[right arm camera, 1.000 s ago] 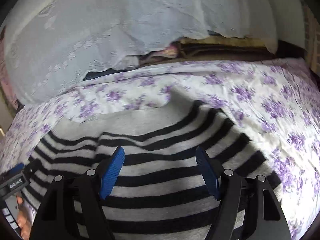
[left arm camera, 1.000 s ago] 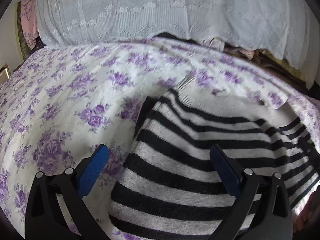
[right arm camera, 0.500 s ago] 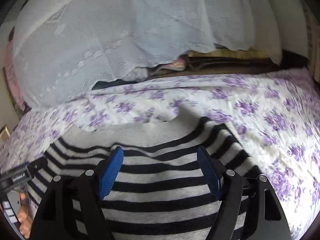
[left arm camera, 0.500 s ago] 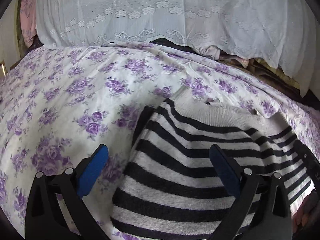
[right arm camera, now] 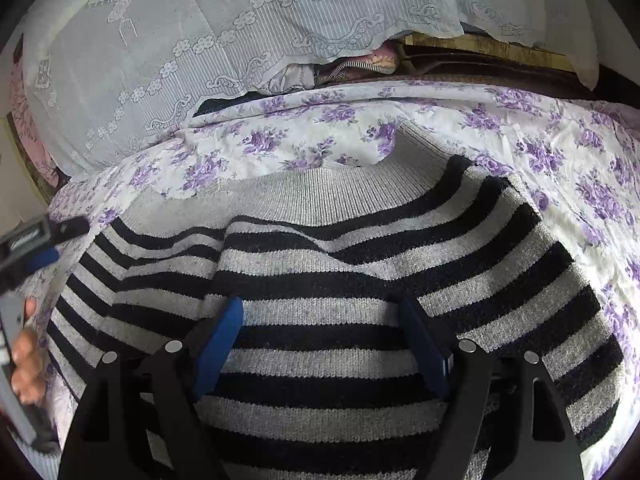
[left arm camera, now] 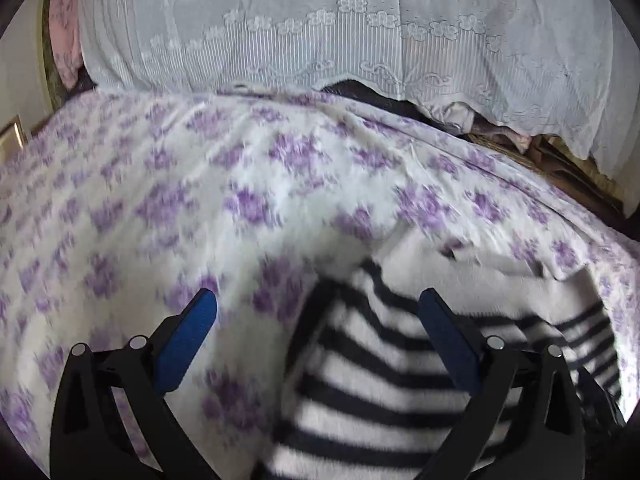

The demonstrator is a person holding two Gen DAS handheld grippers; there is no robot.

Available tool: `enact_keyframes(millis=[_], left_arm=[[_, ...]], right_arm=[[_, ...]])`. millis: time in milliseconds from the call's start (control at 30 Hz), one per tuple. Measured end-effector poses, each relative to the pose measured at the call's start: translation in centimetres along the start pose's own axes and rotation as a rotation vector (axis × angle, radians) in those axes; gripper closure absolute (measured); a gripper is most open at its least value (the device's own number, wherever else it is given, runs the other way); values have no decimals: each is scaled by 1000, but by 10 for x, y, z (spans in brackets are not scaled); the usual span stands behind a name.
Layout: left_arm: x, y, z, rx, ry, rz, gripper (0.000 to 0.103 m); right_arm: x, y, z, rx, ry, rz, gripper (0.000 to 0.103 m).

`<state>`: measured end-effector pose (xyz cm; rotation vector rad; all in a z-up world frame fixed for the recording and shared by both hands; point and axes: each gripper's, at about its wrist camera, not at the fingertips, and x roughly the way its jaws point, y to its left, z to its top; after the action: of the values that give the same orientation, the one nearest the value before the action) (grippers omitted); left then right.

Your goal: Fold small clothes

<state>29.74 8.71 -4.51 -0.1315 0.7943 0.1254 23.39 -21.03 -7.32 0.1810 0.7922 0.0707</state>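
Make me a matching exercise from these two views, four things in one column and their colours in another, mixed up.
Things:
1. sweater
2. bedsheet
3. lace cloth
4. gripper pads

Colours:
A. blue
B. white with purple flowers
C. pale, sheer white
D. grey with black stripes

Pairs: 1-D, 2-B, 3-C, 4-A

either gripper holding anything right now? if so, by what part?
Nothing held. The left gripper and right gripper both stand open over the striped sweater, which lies on the floral sheet.
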Motion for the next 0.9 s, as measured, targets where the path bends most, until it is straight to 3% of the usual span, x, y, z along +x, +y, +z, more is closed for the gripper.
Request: enact_keyframes(millis=[100, 133, 167, 200, 233, 300, 433, 533, 567, 600, 633, 700, 900], left_arm=[[39, 7, -4, -10, 91, 102, 4], [48, 12, -8, -21, 128, 95, 4], [56, 23, -9, -72, 183, 27, 4], [56, 32, -7, -119, 191, -17, 4], [54, 42, -6, -172, 186, -66, 4], [49, 45, -9, -180, 181, -81, 4], [7, 31, -11, -115, 77, -80, 5], [-17, 12, -15, -25, 12, -90, 5], [-14, 6, -20, 3, 26, -83, 5], [-6, 0, -23, 25, 49, -71, 5], [12, -5, -31, 54, 104, -32, 5], [31, -8, -43, 67, 167, -3, 4], [-6, 2, -52, 8, 101, -9, 5]], right_arm=[[0, 0, 0, 0, 0, 1, 22], [0, 0, -1, 0, 0, 1, 22], [0, 0, -1, -2, 0, -1, 22], [0, 1, -1, -3, 0, -1, 22], [-1, 1, -1, -2, 0, 0, 22], [-2, 0, -2, 3, -6, 5, 23], [-32, -8, 2, 53, -142, 14, 23], [-45, -18, 9, 52, -201, -67, 24], [-41, -25, 10, 58, -189, -96, 28], [-35, -32, 10, 76, -164, -114, 38], [-22, -45, 9, 121, -105, -121, 44], [-6, -64, 6, 198, -48, -91, 53], [-14, -60, 7, 191, -82, -73, 49]])
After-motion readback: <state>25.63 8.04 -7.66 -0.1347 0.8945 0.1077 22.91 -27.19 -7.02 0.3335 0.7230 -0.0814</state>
